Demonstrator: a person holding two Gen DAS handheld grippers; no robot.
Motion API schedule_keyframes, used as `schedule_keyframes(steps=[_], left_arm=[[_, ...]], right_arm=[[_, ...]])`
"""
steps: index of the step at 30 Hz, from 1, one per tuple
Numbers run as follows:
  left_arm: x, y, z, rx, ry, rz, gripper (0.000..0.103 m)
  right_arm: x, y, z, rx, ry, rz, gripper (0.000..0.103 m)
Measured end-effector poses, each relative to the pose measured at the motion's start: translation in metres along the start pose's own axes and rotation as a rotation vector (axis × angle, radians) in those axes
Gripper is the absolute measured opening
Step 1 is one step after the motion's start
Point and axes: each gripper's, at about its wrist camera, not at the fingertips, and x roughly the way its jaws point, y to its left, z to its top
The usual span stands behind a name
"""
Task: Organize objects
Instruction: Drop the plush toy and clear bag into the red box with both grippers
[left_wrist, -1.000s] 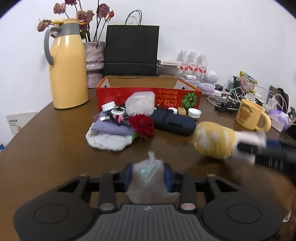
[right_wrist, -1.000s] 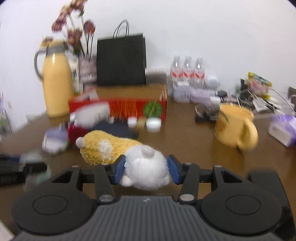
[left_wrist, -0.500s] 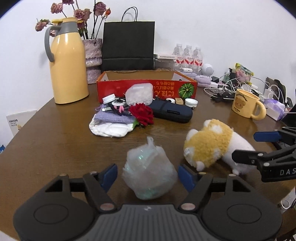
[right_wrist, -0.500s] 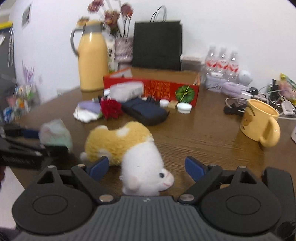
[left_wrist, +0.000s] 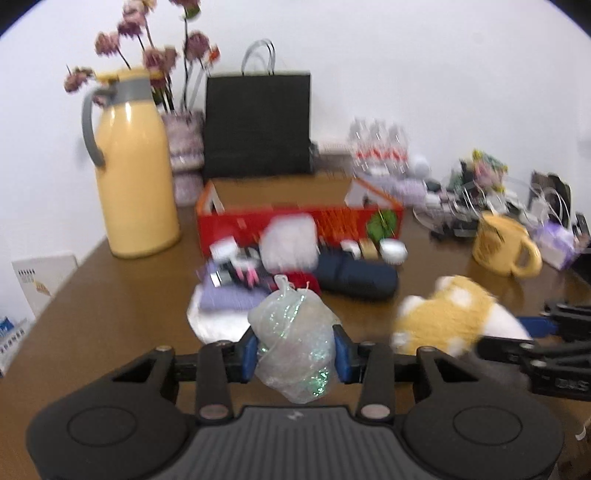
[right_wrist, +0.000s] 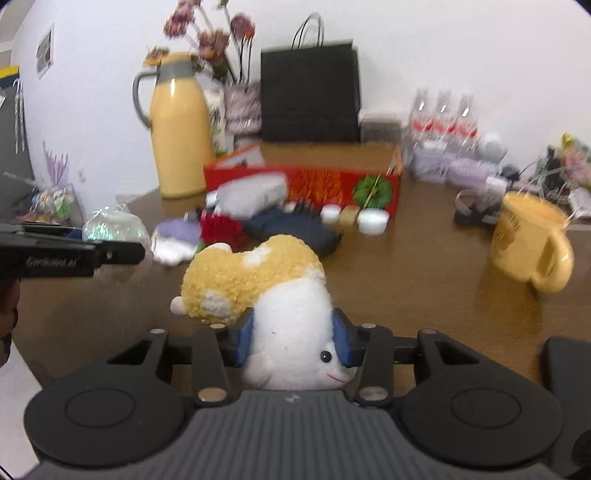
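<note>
Left hand-held gripper (left_wrist: 294, 353) — tilted down, jaws just closed, blue pads pressing shiny plastic bag (left_wrist: 295, 343), held above brown table (left_wrist: 110, 314). Right hand-held gripper (right_wrist: 295, 341) — jaws just closed, clamped on plush toy (right_wrist: 273, 291). Red box (right_wrist: 332, 184), yellow jug (left_wrist: 133, 173), yellow mug (right_wrist: 532, 243) behind; white wall. Writing blurred, unreadable.

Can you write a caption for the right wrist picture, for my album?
Right hand-held gripper squeezes a yellow-and-white plush toy in front of the red box.
</note>
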Motion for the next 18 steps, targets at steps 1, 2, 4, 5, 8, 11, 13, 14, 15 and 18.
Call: schedule_keyframes(steps=[1, 2, 4, 5, 8, 11, 13, 14, 15, 18], left_arm=[[0.002, 0.002, 0.007, 0.002, -0.017, 0.011, 0.038], [0.004, 0.006, 0.015, 0.001, -0.034, 0.022, 0.038], [0.011, 0.013, 0.035, 0.002, -0.062, 0.033, 0.038], [0.015, 0.018, 0.047, -0.002, -0.079, 0.027, 0.038], [0.039, 0.033, 0.097, -0.005, -0.115, -0.002, 0.038], [0.085, 0.042, 0.16, -0.011, -0.077, -0.033, 0.038], [0.124, 0.044, 0.197, -0.03, -0.036, -0.041, 0.039], [0.147, 0.042, 0.213, -0.027, -0.009, -0.035, 0.039], [0.169, 0.039, 0.226, -0.019, 0.009, -0.018, 0.039], [0.242, 0.032, 0.254, 0.0, 0.09, 0.031, 0.039]], right_arm=[[-0.005, -0.002, 0.005, 0.005, -0.024, -0.012, 0.043], [-0.01, -0.005, 0.011, 0.014, -0.052, -0.024, 0.043], [-0.017, -0.015, 0.027, 0.042, -0.113, -0.045, 0.043], [-0.019, -0.022, 0.038, 0.06, -0.138, -0.057, 0.043], [-0.013, -0.044, 0.081, 0.085, -0.203, -0.093, 0.043], [0.011, -0.071, 0.132, 0.137, -0.227, -0.097, 0.044], [0.046, -0.089, 0.171, 0.182, -0.206, -0.087, 0.044], [0.068, -0.099, 0.189, 0.218, -0.179, -0.081, 0.044], [0.094, -0.111, 0.207, 0.264, -0.15, -0.073, 0.044], [0.176, -0.136, 0.24, 0.366, -0.033, -0.089, 0.044]])
